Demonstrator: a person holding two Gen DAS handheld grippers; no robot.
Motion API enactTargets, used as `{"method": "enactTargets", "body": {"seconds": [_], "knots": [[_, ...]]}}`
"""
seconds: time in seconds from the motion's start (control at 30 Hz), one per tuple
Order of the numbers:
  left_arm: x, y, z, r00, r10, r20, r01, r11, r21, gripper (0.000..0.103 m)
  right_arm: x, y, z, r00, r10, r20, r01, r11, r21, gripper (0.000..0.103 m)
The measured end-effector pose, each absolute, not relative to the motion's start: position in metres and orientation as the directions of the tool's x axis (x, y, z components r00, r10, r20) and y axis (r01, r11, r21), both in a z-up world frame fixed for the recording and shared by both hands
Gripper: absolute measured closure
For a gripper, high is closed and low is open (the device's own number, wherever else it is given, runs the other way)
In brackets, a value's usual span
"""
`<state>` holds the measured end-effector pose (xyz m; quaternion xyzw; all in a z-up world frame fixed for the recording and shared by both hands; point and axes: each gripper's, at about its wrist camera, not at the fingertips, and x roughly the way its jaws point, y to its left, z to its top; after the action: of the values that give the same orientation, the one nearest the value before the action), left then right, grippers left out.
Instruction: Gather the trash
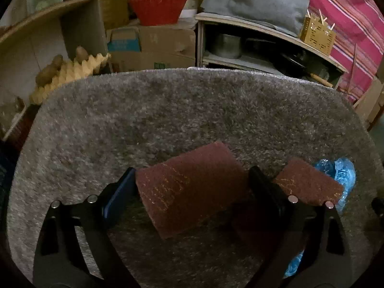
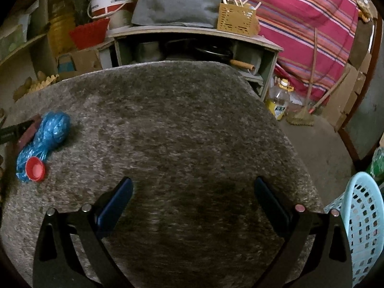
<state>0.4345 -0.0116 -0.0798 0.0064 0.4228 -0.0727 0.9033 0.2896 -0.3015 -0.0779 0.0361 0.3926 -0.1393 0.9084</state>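
left hand-held gripper (image 1: pixel 192 189): jaws wide, straddling a maroon pad (image 1: pixel 189 189) on the grey rug (image 1: pixel 168 110); pad's long axis runs lower-left to upper-right, contact unclear. right hand-held gripper (image 2: pixel 193 199): open, empty. blue bag (image 2: pixel 48 136), red cap (image 2: pixel 35 169) lie left; basket (image 2: pixel 362 218) right.

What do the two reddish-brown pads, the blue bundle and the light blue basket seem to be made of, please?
Larger pad and smaller pad: coarse matte abrasive fibre, probably scouring pads, with a grainy surface. Blue bundle: thin crinkled plastic film, glossy highlights. Basket: moulded plastic, regular perforations.
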Motion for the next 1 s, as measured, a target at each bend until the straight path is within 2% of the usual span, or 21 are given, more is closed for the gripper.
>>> {"method": "enactTargets", "body": {"seconds": [0.07, 0.2, 0.23, 0.3, 0.33, 0.43, 0.5, 0.57, 0.7, 0.8, 0.87, 1.0], "knots": [[0.433, -0.011, -0.079, 0.632, -0.135, -0.763, 0.146, 0.988, -0.054, 0.014, 0.289, -0.292, -0.075, 0.664, -0.212, -0.718, 0.263, 0.964, -0.041, 0.004], [0.424, -0.002, -0.072, 0.652, -0.115, -0.75, 0.149, 0.989, -0.022, 0.049, 0.29, -0.268, -0.071, 0.689, -0.145, -0.71, 0.202, 0.979, -0.004, 0.004], [0.423, 0.005, -0.069, 0.646, -0.128, -0.753, 0.153, 0.988, -0.037, 0.053, 0.29, -0.261, -0.071, 0.69, -0.137, -0.71, 0.187, 0.982, -0.007, 0.004], [0.42, 0.017, -0.067, 0.636, -0.149, -0.757, 0.164, 0.985, -0.056, 0.068, 0.294, -0.241, -0.074, 0.687, -0.129, -0.715, 0.144, 0.989, -0.041, 0.004], [0.419, 0.023, -0.067, 0.63, -0.136, -0.764, 0.163, 0.986, -0.041, 0.068, 0.297, -0.229, -0.076, 0.684, -0.125, -0.719, 0.112, 0.992, -0.065, 0.004], [0.411, 0.037, -0.069, 0.637, -0.116, -0.762, 0.158, 0.987, -0.018, 0.064, 0.298, -0.208, -0.077, 0.682, -0.132, -0.719, 0.067, 0.991, -0.118, 0.004], [0.407, 0.043, -0.07, 0.644, -0.096, -0.759, 0.15, 0.989, 0.002, 0.049, 0.297, -0.2, -0.077, 0.68, -0.125, -0.722, 0.048, 0.991, -0.126, 0.004], [0.401, 0.046, -0.07, 0.653, -0.076, -0.754, 0.156, 0.987, 0.036, 0.045, 0.296, -0.195, -0.077, 0.677, -0.1, -0.729, 0.03, 0.994, -0.108, 0.004], [0.394, 0.049, -0.068, 0.664, -0.063, -0.745, 0.167, 0.984, 0.066, 0.024, 0.3, -0.184, -0.079, 0.667, -0.063, -0.742, 0.0, 0.996, -0.085, 0.004], [0.387, 0.048, -0.063, 0.693, -0.05, -0.72, 0.176, 0.979, 0.102, 0.017, 0.307, -0.176, -0.079, 0.67, -0.063, -0.74, -0.018, 0.995, -0.101, 0.004], [0.387, 0.049, -0.061, 0.697, -0.05, -0.715, 0.181, 0.978, 0.107, 0.017, 0.312, -0.172, -0.078, 0.672, -0.044, -0.739, -0.032, 0.996, -0.088, 0.006], [0.39, 0.059, -0.059, 0.697, -0.066, -0.714, 0.167, 0.983, 0.072, 0.016, 0.321, -0.164, -0.078, 0.658, 0.018, -0.753, -0.073, 0.997, -0.039, 0.018]]}}
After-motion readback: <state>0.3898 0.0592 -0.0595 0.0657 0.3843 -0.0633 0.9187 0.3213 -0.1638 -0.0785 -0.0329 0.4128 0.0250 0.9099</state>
